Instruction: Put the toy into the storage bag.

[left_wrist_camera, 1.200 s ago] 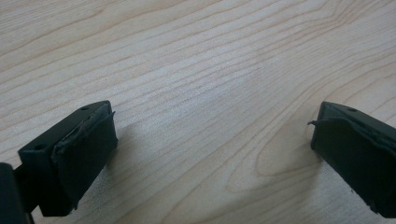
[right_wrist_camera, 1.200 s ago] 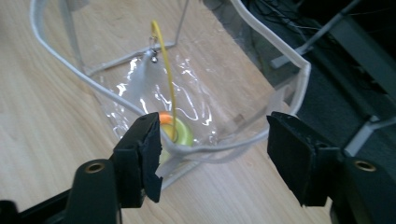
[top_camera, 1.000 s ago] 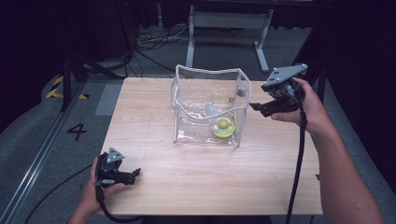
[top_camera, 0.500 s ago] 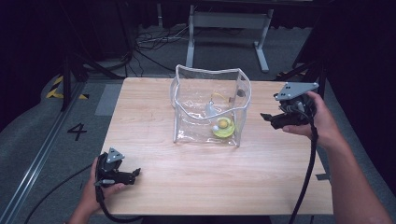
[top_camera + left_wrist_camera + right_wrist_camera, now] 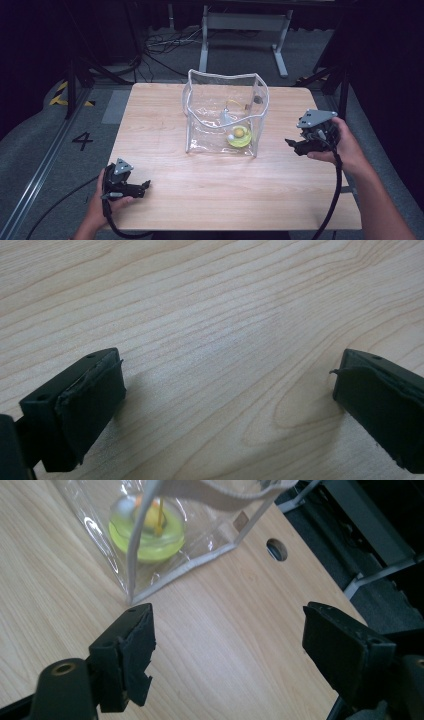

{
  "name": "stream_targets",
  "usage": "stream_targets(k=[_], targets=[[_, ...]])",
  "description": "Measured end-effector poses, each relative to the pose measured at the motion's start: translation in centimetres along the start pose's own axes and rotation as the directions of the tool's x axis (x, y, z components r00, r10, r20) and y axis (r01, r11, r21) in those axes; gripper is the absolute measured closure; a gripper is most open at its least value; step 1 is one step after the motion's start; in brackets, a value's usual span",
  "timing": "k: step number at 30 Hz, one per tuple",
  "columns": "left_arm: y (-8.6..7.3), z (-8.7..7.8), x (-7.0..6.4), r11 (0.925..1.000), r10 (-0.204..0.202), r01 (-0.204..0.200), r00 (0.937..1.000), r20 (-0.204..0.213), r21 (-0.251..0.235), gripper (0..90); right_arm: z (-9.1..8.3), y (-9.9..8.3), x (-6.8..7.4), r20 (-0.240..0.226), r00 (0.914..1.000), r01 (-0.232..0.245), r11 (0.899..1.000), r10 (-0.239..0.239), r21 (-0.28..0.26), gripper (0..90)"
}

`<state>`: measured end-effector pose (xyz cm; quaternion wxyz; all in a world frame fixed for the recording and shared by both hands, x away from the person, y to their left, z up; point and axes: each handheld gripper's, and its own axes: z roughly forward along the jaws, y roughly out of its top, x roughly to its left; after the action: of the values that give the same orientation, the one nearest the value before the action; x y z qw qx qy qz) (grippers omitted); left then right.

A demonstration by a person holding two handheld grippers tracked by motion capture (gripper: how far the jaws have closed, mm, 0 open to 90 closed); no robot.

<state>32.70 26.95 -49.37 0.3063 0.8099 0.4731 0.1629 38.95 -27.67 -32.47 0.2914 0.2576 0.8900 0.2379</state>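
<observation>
Right of the clear bag (image 5: 225, 115) hangs the right gripper (image 5: 296, 145), jaws wide; left gripper (image 5: 142, 187) well apart, near-left, also wide.

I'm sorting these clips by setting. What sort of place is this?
Probably a lab or studio for recording tasks: a lone wooden table on grey carpet, cables on the floor behind, a metal frame, dark surroundings.

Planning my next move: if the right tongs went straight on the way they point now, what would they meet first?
Probably the near bottom corner of the clear bag, just ahead of the open right tongs; depth is unclear, so they might skim the table first.
</observation>
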Motion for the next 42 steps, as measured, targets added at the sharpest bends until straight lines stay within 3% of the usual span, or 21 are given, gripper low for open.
stream_targets(k=[17, 27, 32, 38, 42], targets=[[0.0, 0.0, 0.0, 1.0, 0.001, -0.001, 1.0, -0.001, 0.0, 0.5, 3.1, -5.7, 1.8, 0.006, 0.9994, -0.036, 0.996, 0.035, 0.082, 19.4], [0.0, 0.0, -0.1, 1.0, -0.004, 0.004, 1.0, -0.008, -0.002, 0.5, 3.5, -9.5, 2.4, -0.001, 0.9954, -0.096, 0.995, 0.096, 0.021, 18.3], [0.0, 0.0, -0.1, 1.0, -0.004, 0.004, 1.0, -0.009, -0.001, 0.5, 3.8, -11.5, 2.9, 0.005, 0.9941, -0.108, 0.994, 0.108, 0.018, 17.5], [0.0, 0.0, -0.1, 1.0, -0.005, 0.005, 0.9999, -0.009, -0.001, 0.5, 4.1, -13.9, 3.3, 0.013, 0.9865, -0.163, 0.986, 0.163, 0.016, 17.5], [0.0, 0.0, -0.1, 1.0, -0.005, 0.005, 1.0, -0.009, -0.001, 0.5, 4.1, -16.0, 3.4, 0.011, 0.972, -0.235, 0.972, 0.235, 0.0, 17.5]])
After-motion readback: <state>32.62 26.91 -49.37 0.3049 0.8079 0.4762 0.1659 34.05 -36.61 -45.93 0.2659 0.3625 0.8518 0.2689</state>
